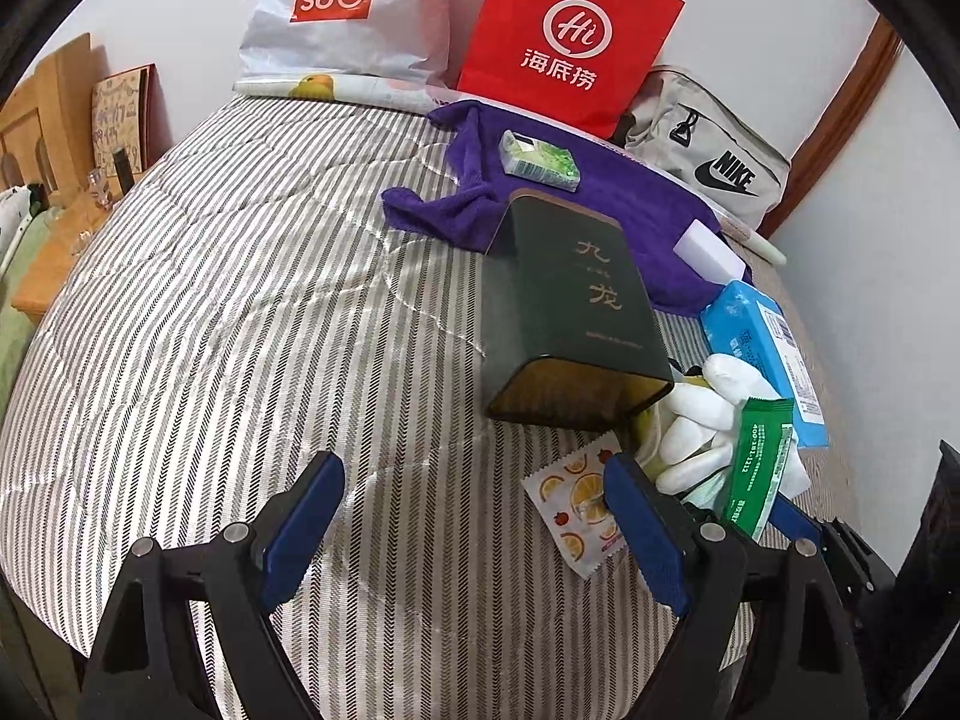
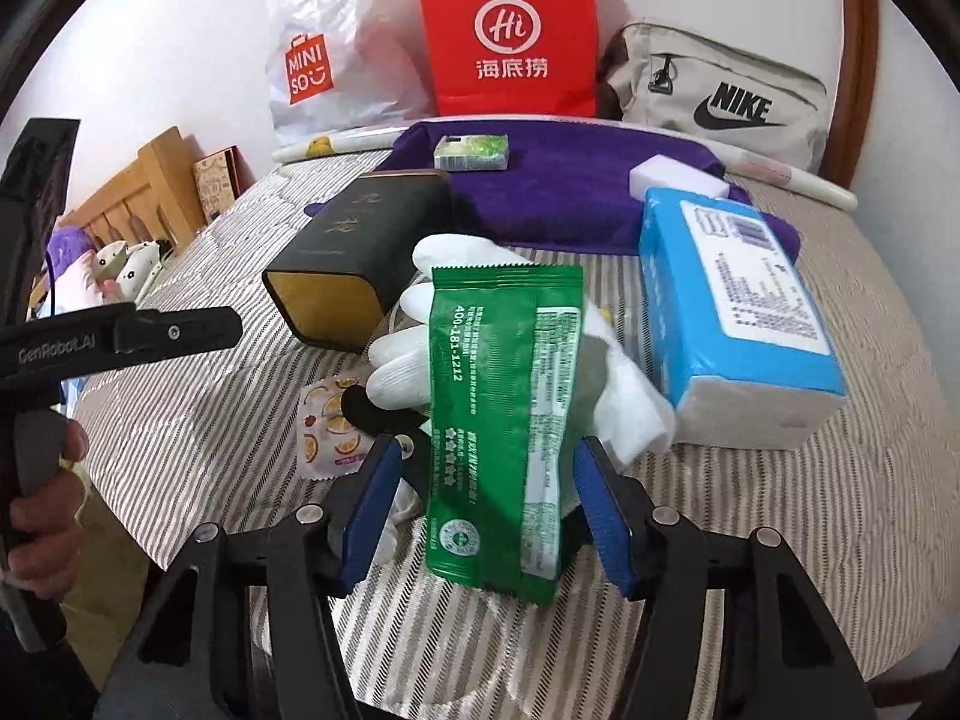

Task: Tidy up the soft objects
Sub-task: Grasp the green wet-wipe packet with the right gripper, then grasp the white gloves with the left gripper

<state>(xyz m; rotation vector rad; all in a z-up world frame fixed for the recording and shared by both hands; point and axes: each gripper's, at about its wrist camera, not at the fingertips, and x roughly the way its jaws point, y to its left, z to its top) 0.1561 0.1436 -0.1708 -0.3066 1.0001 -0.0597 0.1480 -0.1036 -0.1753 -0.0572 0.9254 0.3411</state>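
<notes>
The green packet [image 2: 504, 420] stands between the pads of the right gripper [image 2: 486, 510], its long axis running up and away from the camera, roughly in line with the fingers. The jaws are about half open and appear closed on the packet's lower sides; contact at the pads is hard to confirm.

Landmark: the dark tin [image 2: 360, 252], lying on its side with the open end facing the camera. The packet is just right of the tin, over the white glove [image 2: 630, 396]. The blue tissue pack [image 2: 738, 300] lies further right of the tin. A small orange-print sachet [image 1: 579, 501] lies just in front of the tin.

The left gripper [image 1: 474, 516] is wide open, empty, over bare bedding left of the sachet. The right hand is the nearer to the packet.

Surface: a striped quilt [image 1: 240, 300]; a purple towel [image 1: 630, 192] behind the tin, bags against a white wall.
</notes>
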